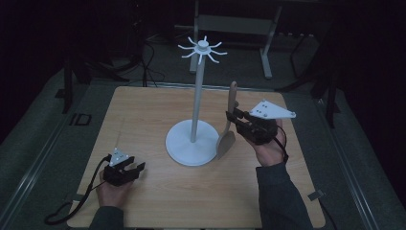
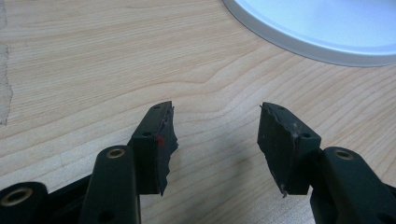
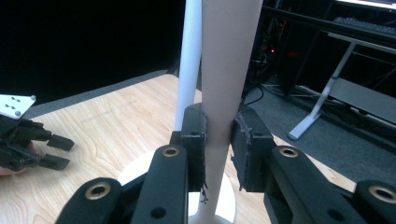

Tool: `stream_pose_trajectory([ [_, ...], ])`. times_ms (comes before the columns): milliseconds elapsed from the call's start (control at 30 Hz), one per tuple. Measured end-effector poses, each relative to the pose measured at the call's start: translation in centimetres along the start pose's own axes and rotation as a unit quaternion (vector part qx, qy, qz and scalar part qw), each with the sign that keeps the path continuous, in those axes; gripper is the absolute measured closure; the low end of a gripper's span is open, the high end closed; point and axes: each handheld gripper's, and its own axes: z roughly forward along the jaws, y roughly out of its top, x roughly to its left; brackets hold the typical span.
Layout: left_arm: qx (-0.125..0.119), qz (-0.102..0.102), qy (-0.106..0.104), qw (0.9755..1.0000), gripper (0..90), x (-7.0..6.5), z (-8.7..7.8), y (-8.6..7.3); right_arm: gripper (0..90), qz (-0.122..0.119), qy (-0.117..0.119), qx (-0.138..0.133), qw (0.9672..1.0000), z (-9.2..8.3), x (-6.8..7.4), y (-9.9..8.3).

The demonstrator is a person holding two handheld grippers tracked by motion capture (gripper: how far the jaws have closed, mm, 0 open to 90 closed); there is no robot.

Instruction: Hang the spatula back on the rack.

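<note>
A wooden spoon point(image 1: 229, 125) stands upright, bowl down, just right of the white hook stand point(image 1: 196, 110). My right gripper point(image 1: 233, 116) is shut on the spoon's handle point(image 3: 219, 93), with the black pads pressed on both sides. The stand's pole point(image 3: 189, 60) rises just behind the handle, above its round base point(image 1: 189, 143). My left gripper point(image 1: 136, 168) rests low at the table's front left, jaws apart with nothing between them. In the left gripper view its fingertips point(image 2: 159, 140) hover over bare wood, and the base's rim point(image 2: 299, 44) lies ahead.
The stand's top point(image 1: 203, 48) carries several short curved hooks. The wooden table point(image 1: 143, 115) has bare room at left and front. A metal frame leg point(image 1: 265, 43) stands on the floor behind. The left gripper's cable point(image 1: 72, 211) trails off the front edge.
</note>
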Motion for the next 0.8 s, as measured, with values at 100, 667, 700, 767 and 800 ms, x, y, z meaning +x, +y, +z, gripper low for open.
stream_pose_trajectory([
  [100,0.0,-0.001,0.0,1.0,45.9,0.0,0.0,0.0,75.6,-0.002,0.0,-0.002,1.0,0.0,0.1,0.3],
  [667,-0.001,-0.002,-0.001,1.0,45.9,0.0,0.0,0.0,75.6,-0.005,-0.001,-0.009,0.9999,0.0,0.2,1.5],
  [700,0.0,-0.001,-0.001,1.0,45.9,0.0,0.0,0.0,75.6,-0.005,-0.001,-0.008,1.0,0.0,0.2,1.6],
  [767,0.0,-0.002,-0.001,1.0,45.9,0.0,0.0,0.0,75.6,-0.005,0.0,-0.009,1.0,0.0,0.2,1.6],
  [800,0.0,-0.002,-0.001,1.0,45.9,0.0,0.0,0.0,75.6,-0.004,0.0,-0.008,1.0,0.0,0.2,1.7],
])
